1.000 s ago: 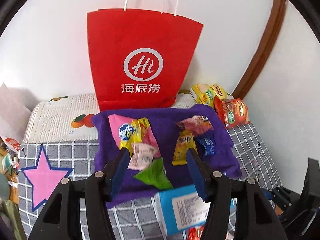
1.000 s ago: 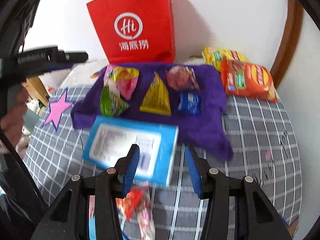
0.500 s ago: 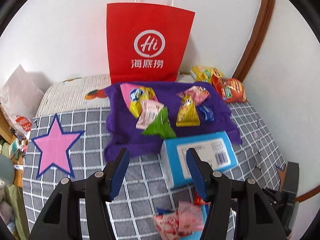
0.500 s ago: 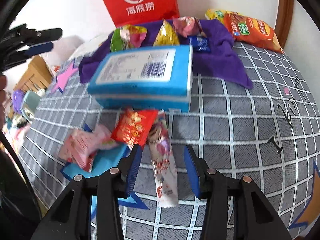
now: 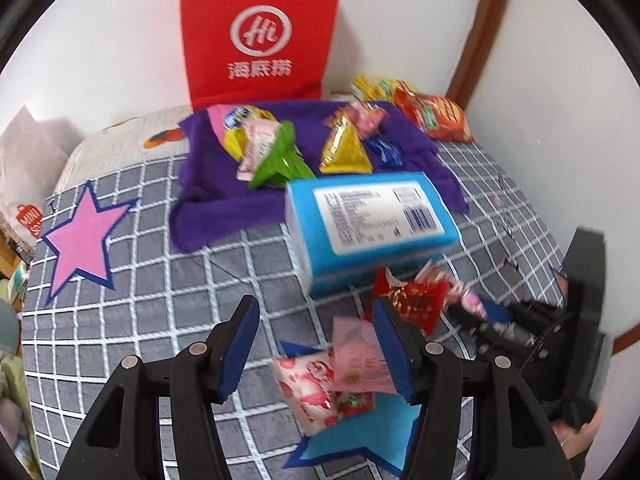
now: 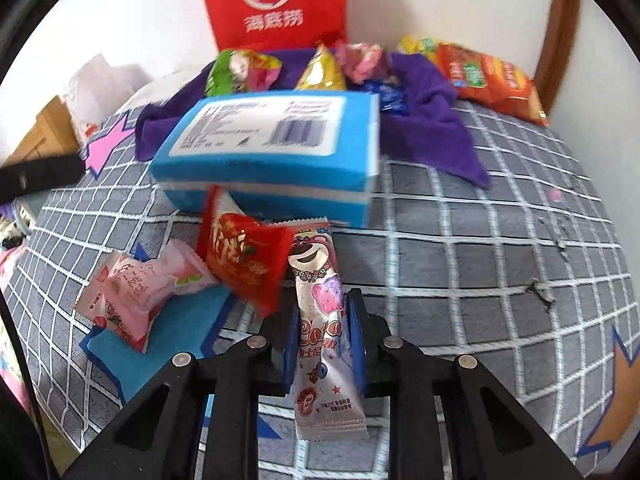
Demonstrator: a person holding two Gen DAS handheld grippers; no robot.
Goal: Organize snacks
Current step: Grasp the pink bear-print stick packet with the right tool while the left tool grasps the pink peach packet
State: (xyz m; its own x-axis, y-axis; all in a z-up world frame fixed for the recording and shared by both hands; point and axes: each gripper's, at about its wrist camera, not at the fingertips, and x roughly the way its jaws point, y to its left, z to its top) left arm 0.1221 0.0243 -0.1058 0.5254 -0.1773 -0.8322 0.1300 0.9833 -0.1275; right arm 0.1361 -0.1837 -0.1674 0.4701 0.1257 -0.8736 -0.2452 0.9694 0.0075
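My right gripper (image 6: 320, 308) is shut on a long pink-and-white snack stick (image 6: 316, 276) with a bear print, which lies on the checked table cover (image 6: 460, 248). A red packet (image 6: 244, 260) and a pink packet (image 6: 140, 292) lie just left of it. In the left wrist view, my left gripper (image 5: 316, 312) hangs open over the pink packets (image 5: 352, 356), with nothing between its fingers. The red packet (image 5: 416, 300) sits just past its right finger. The right gripper (image 5: 520, 332) shows as black parts at the right edge.
A blue box (image 5: 368, 224) lies behind the loose packets, half on a purple cloth (image 5: 208, 200) that carries several snacks. A red paper bag (image 5: 260, 36) stands at the wall, with orange chip bags (image 6: 488, 76) to its right. Star patches mark the cover.
The left gripper drew back from the purple cloth to above the near pink packets. The right gripper came down over the snack stick and its jaws closed on it.
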